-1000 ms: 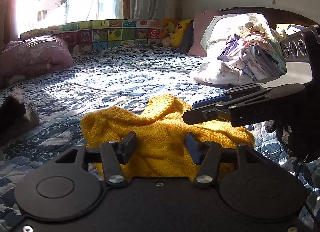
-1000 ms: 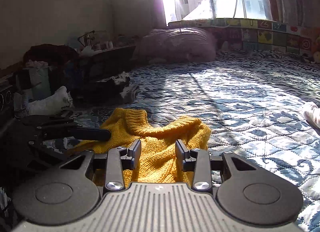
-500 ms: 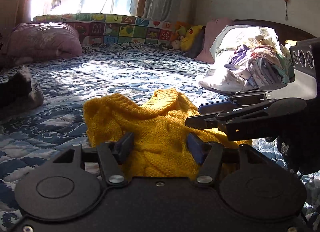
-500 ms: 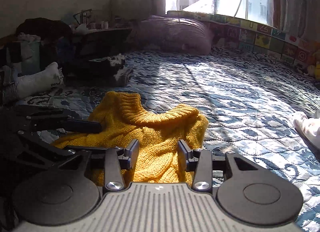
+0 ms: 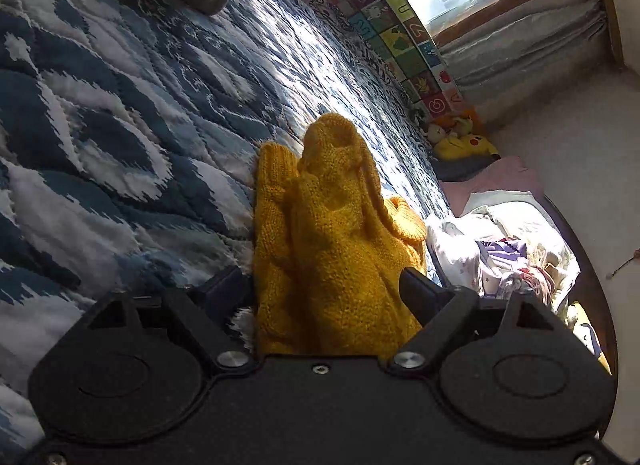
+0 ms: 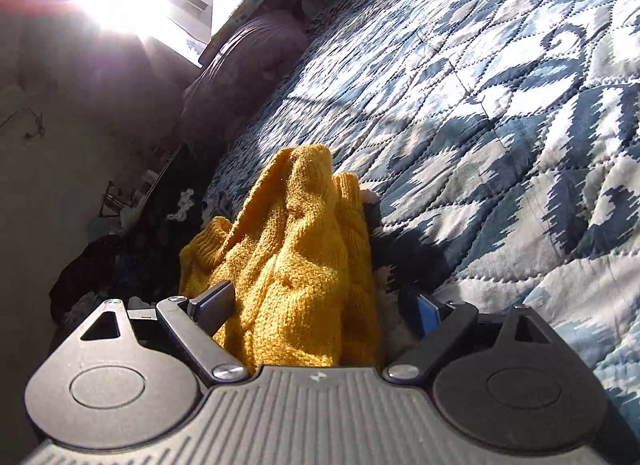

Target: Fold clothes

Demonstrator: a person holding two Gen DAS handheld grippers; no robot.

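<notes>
A yellow knitted sweater (image 5: pixel 332 217) lies bunched on the blue and white quilt (image 5: pixel 120 125). My left gripper (image 5: pixel 324 289) is rolled over sideways and open, and the sweater's thick near end fills the space between its wide-set fingers. In the right wrist view the same sweater (image 6: pixel 296 249) rises in a ridge from the quilt (image 6: pixel 500 105). My right gripper (image 6: pixel 318 309) is also rolled and open around it: one finger (image 6: pixel 212 305) touches the knit, and a gap shows beside the blue pad (image 6: pixel 426 315). Neither gripper appears in the other's view.
A heap of loose clothes (image 5: pixel 512 261) and a yellow plush toy (image 5: pixel 464 145) lie by the headboard. An alphabet mat (image 5: pixel 400 37) lines the window side. A pink pillow (image 6: pixel 248 77) sits at the far end, and dark clutter (image 6: pixel 120 257) lies past the bed edge.
Both grippers have rolled sharply sideways and closed in on the sweater, which now sits deep between their fingers. The sweater is gathered into a taller, narrower ridge. The fingers stand slightly wider apart.
</notes>
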